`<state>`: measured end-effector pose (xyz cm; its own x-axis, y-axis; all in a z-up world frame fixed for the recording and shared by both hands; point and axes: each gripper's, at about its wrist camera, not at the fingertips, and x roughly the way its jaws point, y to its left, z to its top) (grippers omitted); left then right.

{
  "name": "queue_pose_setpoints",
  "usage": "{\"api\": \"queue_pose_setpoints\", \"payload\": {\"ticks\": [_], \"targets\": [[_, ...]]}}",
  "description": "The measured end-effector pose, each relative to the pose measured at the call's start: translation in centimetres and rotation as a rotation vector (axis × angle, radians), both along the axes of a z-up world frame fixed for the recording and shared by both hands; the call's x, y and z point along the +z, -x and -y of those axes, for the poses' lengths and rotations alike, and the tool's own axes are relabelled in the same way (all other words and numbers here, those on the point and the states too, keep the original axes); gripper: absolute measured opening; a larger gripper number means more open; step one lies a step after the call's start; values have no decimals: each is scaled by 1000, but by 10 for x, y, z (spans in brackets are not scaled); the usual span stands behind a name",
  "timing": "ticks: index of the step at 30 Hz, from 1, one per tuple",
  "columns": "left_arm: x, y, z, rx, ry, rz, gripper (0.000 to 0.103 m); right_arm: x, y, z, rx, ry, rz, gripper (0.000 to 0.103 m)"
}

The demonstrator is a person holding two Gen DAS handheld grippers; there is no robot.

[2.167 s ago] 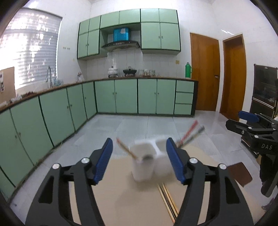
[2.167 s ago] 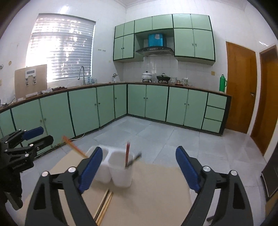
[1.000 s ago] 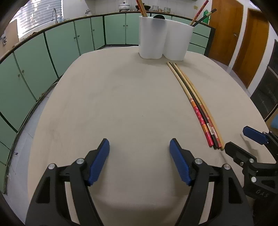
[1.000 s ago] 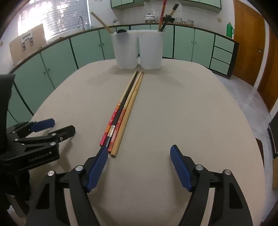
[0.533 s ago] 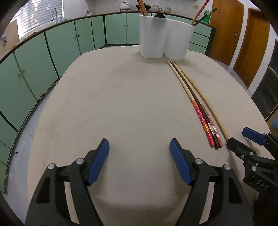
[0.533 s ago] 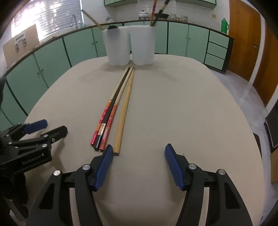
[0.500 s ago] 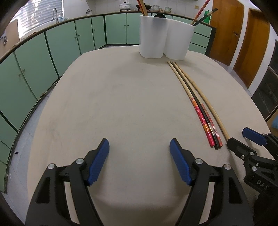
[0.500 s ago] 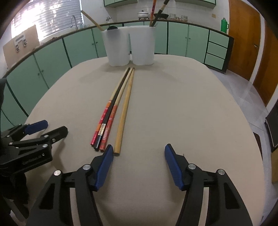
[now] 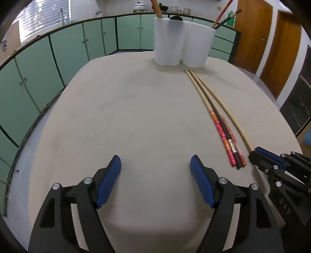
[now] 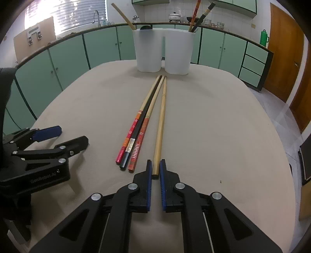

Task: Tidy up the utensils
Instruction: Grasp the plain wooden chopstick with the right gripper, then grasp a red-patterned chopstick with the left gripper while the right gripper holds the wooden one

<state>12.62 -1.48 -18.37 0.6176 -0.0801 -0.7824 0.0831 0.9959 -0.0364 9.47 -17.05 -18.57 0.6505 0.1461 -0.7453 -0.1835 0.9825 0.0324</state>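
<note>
Your plain light-wood chopstick (image 10: 161, 124) lies on the beige tabletop (image 10: 223, 126), running from its near end, toward the near edge, away to the far edge where the holder stands. Your right gripper (image 10: 155, 170) has its blue-padded jaws clamped narrow on that near end, the stick pinched between the pads. Just to the left of it, apart at the near ends and closing together at the far tips, lie three more chopsticks side by side: a red patterned chopstick (image 10: 129, 142), a black chopstick (image 10: 136, 136) and an orange-red patterned chopstick (image 10: 141, 140). At the far edge stands the white plastic two-compartment utensil holder (image 10: 163, 54); its left compartment holds a tilted plain wooden stick (image 10: 122, 13), and its right compartment holds a red stick and a black one (image 10: 200, 13). Your left gripper (image 9: 155, 175) sits over bare tabletop toward the near left edge, jaws spread wide with nothing between them. Green cabinets (image 10: 101, 44) line the room behind.
</note>
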Motion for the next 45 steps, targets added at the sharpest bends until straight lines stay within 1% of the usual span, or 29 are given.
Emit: {"api": "queue_pose_setpoints", "payload": {"ticks": [7, 11, 14, 20, 22, 27, 31, 34, 35, 37, 38, 40, 41, 42, 43, 45], "targets": [[1, 4, 26, -85, 38, -7, 72, 0, -5, 28, -65, 4, 3, 7], [0, 6, 40, -115, 38, -7, 72, -2, -8, 38, -79, -28, -6, 7], [-1, 5, 47, -125, 29, -6, 72, -1, -7, 36, -78, -21, -4, 7], [-4, 2, 54, -126, -4, -8, 72, -1, -8, 37, -78, -29, -5, 7], [-4, 0, 52, -107, -24, -8, 72, -1, -8, 36, -78, -27, -5, 7], [-2, -1, 36, -54, -18, -7, 71, -1, -7, 36, -77, -25, -5, 8], [-1, -3, 35, -53, -11, -6, 70, -1, -8, 36, -76, -22, -5, 8], [-1, -4, 36, -55, -4, -6, 69, -1, -9, 36, -76, -38, -9, 8], [-2, -5, 37, -53, -8, -6, 67, -2, -9, 37, -75, -45, -12, 8], [-2, -7, 38, -51, -13, 0, 54, -2, -9, 38, -75, -50, -13, 8], [-1, -7, 38, -50, -13, 3, 50, -2, -9, 37, -75, -48, -13, 8], [-1, -7, 39, -52, -12, 7, 30, -2, -8, 37, -76, -43, -12, 8], [-1, -7, 40, -55, -9, 8, 25, -2, -8, 36, -76, -38, -12, 8], [-1, -6, 40, -59, -4, 7, 15, -2, -8, 36, -76, -36, -11, 8], [-1, -5, 42, -62, 2, 6, 7, -2, -8, 36, -75, -35, -10, 8], [-1, -3, 45, -65, 0, 10, 5, -2, -9, 38, -74, -40, -11, 7]]}}
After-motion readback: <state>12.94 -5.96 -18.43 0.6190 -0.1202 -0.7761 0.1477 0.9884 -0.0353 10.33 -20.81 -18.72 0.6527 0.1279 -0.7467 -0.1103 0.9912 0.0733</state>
